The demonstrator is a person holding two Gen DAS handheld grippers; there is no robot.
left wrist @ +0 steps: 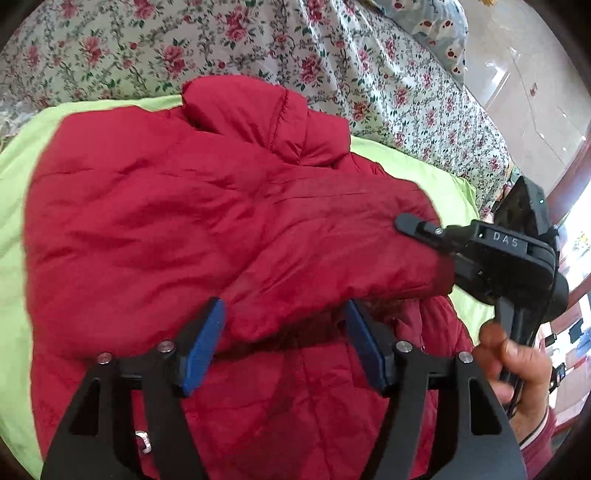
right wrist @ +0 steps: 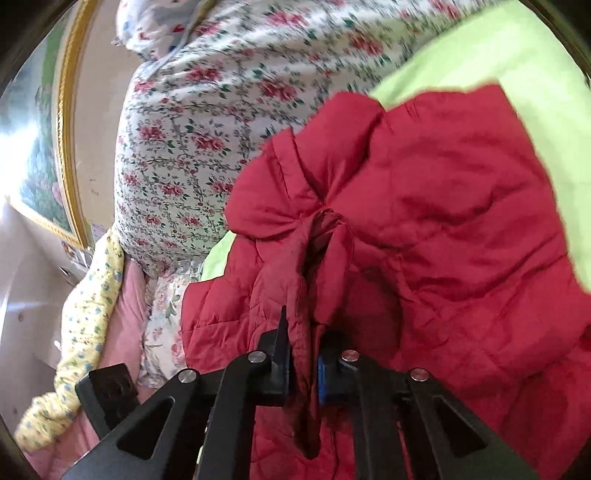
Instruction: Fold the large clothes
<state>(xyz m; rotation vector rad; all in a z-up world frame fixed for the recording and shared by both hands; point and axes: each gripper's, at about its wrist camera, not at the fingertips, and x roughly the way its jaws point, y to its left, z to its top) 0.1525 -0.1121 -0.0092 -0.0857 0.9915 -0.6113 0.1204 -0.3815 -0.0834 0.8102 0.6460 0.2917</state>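
Note:
A red quilted jacket (left wrist: 177, 206) lies on a lime-green sheet (left wrist: 22, 177) on the bed, collar toward the far side. Its sleeve (left wrist: 332, 251) is folded across the body. My left gripper (left wrist: 284, 332) is open, blue pads apart, hovering over the jacket just before the sleeve fold. My right gripper (left wrist: 424, 236) comes in from the right, shut on the sleeve's cuff end. In the right wrist view the right gripper (right wrist: 304, 354) pinches a bunched fold of red jacket fabric (right wrist: 306, 258), with the jacket's body (right wrist: 443, 206) spread beyond.
A floral bedspread (left wrist: 184, 48) covers the bed behind the green sheet. A pillow (left wrist: 439, 29) lies at the far right. In the right wrist view, yellow floral and pink bedding (right wrist: 88, 295) hangs at the bed's left edge, near a gold-framed picture (right wrist: 48, 155).

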